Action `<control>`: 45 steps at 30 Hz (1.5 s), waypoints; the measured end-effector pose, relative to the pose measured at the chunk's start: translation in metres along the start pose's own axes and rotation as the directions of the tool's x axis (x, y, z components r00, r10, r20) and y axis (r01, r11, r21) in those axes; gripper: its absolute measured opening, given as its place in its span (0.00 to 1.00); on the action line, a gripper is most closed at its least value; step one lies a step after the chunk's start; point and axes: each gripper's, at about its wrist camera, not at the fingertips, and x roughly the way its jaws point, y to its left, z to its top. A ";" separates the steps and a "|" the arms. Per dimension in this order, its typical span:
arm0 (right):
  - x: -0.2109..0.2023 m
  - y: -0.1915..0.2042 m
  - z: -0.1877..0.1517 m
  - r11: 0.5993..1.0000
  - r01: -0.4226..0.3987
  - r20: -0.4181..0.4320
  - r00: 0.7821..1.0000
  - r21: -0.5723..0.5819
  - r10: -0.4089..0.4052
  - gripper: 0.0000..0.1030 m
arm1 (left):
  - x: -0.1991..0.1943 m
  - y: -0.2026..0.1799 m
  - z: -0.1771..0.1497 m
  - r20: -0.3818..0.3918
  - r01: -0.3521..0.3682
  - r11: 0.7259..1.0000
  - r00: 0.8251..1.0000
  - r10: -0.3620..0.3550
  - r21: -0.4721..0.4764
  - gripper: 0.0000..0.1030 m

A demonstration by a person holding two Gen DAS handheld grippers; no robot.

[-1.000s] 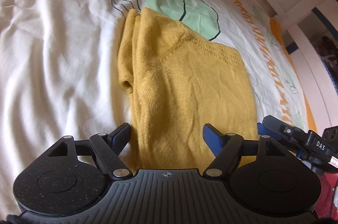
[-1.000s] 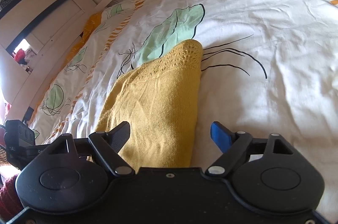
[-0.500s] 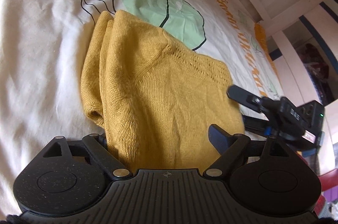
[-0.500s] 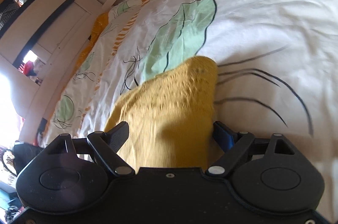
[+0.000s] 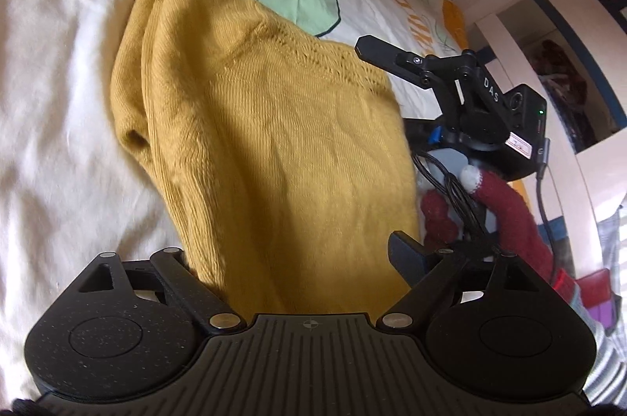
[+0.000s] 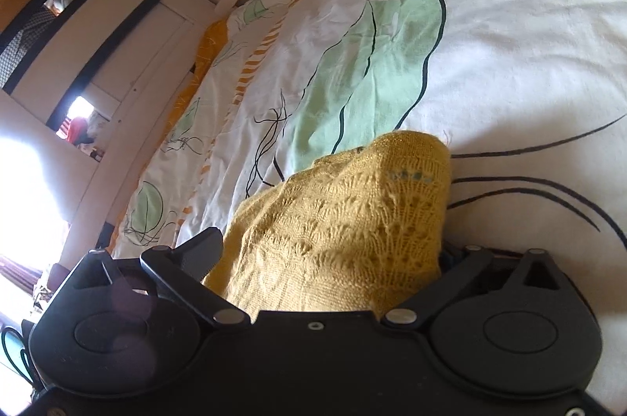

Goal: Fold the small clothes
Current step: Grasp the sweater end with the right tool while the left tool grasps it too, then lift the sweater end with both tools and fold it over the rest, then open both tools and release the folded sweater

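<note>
Straddling sweater point(image 5: 274, 149) edge on bedsheet point(image 5: 58, 102) | left gripper point(image 5: 298, 259) standing wide, gripping nothing | right gripper point(image 6: 333, 259) opening, knit between jaws, unpinched | advising: reaching deeper, pinching all layers before lifting.

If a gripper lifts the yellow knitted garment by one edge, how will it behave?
The yellow knitted garment will probably droop, since it already lies in soft folds on the bed cover. Its lacy open-knit edge may stretch or snag. It looks light.
</note>
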 end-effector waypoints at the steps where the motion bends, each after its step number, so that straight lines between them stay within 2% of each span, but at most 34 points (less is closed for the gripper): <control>1: -0.001 0.000 0.000 1.000 -0.003 0.000 1.000 -0.005 0.003 0.97 | 0.000 0.002 0.000 0.003 0.001 1.000 1.000 -0.001 -0.009 0.82; 2: -0.001 -0.001 0.000 1.000 -0.002 0.000 1.000 -0.009 0.002 0.96 | -0.001 0.005 0.000 0.006 -0.001 1.000 1.000 0.001 -0.019 0.70; 3: -0.002 0.000 0.000 1.000 0.007 -0.001 1.000 -0.013 -0.007 0.92 | -0.002 0.008 0.000 0.009 -0.009 0.999 1.000 0.009 -0.032 0.46; 4: -0.002 0.001 0.001 0.999 0.030 -0.004 1.000 -0.018 -0.030 0.79 | -0.002 0.013 0.003 0.005 -0.023 0.998 1.000 0.023 -0.053 0.33; 5: -0.003 0.002 0.001 0.998 0.059 -0.010 0.998 -0.024 -0.059 0.67 | -0.002 0.018 0.003 -0.004 -0.020 0.997 1.000 0.020 -0.077 0.15; 6: -0.004 0.003 0.002 0.994 0.104 -0.019 0.994 -0.029 -0.105 0.43 | -0.001 0.026 0.004 -0.013 0.014 0.994 1.000 -0.016 -0.109 0.14; 8: -0.009 0.001 0.001 0.994 0.112 -0.023 0.993 0.009 -0.112 0.41 | -0.003 0.031 0.002 -0.014 0.048 0.988 0.999 -0.051 -0.145 0.13; 11: -0.022 0.009 -0.004 0.992 0.124 -0.011 0.992 0.031 -0.124 0.39 | -0.008 0.023 -0.007 -0.019 0.051 0.990 0.998 -0.054 -0.134 0.13; 15: -0.046 0.023 -0.022 0.987 0.153 -0.015 0.988 0.051 -0.152 0.39 | -0.015 0.009 -0.030 -0.047 0.094 0.983 0.994 -0.103 -0.157 0.13; 21: -0.094 0.042 -0.074 0.975 0.203 -0.068 0.978 0.085 -0.198 0.39 | -0.029 -0.022 -0.088 -0.105 0.132 0.981 0.983 -0.148 -0.143 0.13; 27: -0.135 0.053 -0.123 0.976 0.189 -0.109 0.978 0.112 -0.177 0.41 | -0.045 -0.044 -0.154 -0.152 0.156 0.977 0.972 -0.178 -0.145 0.14; 29: -0.141 0.056 -0.134 0.975 0.202 -0.102 0.976 0.095 -0.192 0.44 | -0.048 -0.047 -0.167 -0.143 0.090 0.989 0.984 -0.106 -0.115 0.14; 31: -0.145 0.055 -0.139 0.967 0.247 -0.070 0.968 0.070 -0.242 0.44 | -0.052 -0.048 -0.175 -0.110 -0.009 0.998 0.994 0.002 -0.056 0.15; 32: -0.149 0.055 -0.142 0.960 0.275 -0.044 0.961 0.053 -0.272 0.45 | -0.055 -0.049 -0.177 -0.088 -0.053 0.998 0.995 0.051 -0.030 0.18; 35: -0.156 0.054 -0.144 0.935 0.353 0.040 0.935 0.020 -0.354 0.50 | -0.066 -0.056 -0.184 -0.021 -0.119 0.993 0.993 0.119 -0.006 0.24; 37: -0.161 0.055 -0.145 0.920 0.393 0.101 0.914 0.009 -0.392 0.52 | -0.076 -0.064 -0.189 0.029 -0.191 0.981 0.981 0.190 0.028 0.27; 39: -0.168 0.057 -0.147 0.914 0.405 0.148 0.904 0.009 -0.401 0.55 | -0.085 -0.071 -0.191 0.076 -0.251 0.966 0.966 0.246 0.057 0.28; 42: -0.181 0.064 -0.156 0.918 0.395 0.205 0.899 0.001 -0.387 0.56 | -0.107 -0.084 -0.196 0.165 -0.312 0.945 0.942 0.294 0.097 0.28; 45: -0.188 0.073 -0.165 0.919 0.393 0.245 0.894 -0.032 -0.374 0.63 | -0.121 -0.100 -0.194 0.245 -0.348 0.925 0.920 0.306 0.151 0.29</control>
